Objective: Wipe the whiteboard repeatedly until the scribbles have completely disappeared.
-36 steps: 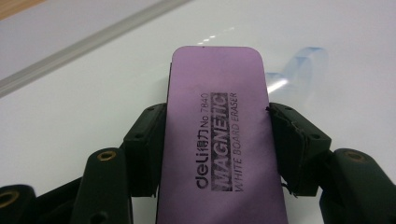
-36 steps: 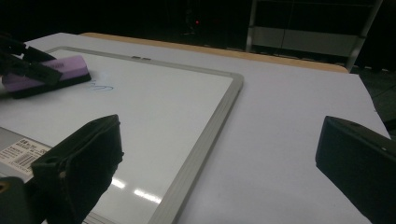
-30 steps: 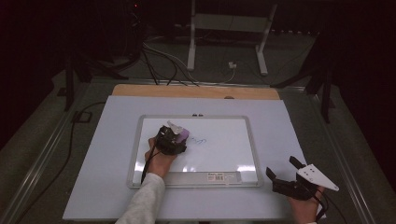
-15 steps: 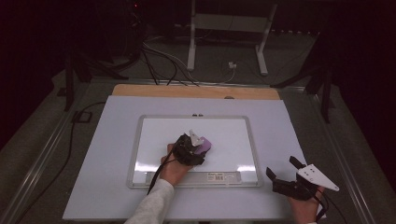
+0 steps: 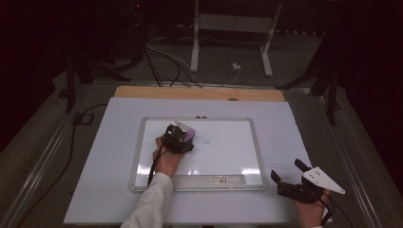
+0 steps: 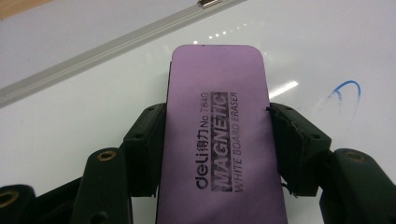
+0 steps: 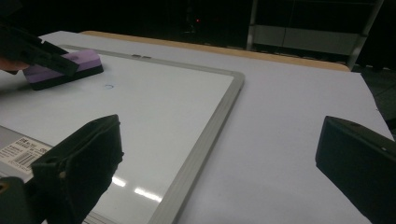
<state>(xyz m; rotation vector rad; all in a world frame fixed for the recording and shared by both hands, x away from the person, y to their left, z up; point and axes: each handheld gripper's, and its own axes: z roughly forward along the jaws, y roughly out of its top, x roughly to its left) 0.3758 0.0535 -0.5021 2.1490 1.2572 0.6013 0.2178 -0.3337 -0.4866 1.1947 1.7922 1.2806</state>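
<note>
A white board (image 5: 237, 156) with a grey frame lies flat on the white table cover. My left gripper (image 5: 183, 137) is shut on a purple magnetic whiteboard eraser (image 6: 219, 135) and presses it flat on the board's upper left area. In the right gripper view the eraser (image 7: 63, 69) sits at far left. A small blue ink mark (image 6: 346, 91) is left on the board just right of the eraser; from above the mark (image 5: 207, 142) is tiny. My right gripper (image 5: 291, 173) rests open off the board at the table's near right, nothing between its jaws.
A wooden strip (image 5: 199, 93) edges the table's far side. Cables (image 5: 161, 59) and a white stand's legs (image 5: 230, 38) lie on the floor beyond. A black cable (image 5: 71, 142) runs along the table's left side. A barcode label (image 5: 223, 179) sits on the board's near frame.
The left gripper swept the eraser right and toward the person, then back up to the left. The blue scribble on the board has shrunk to one small mark. The right gripper stayed put.
</note>
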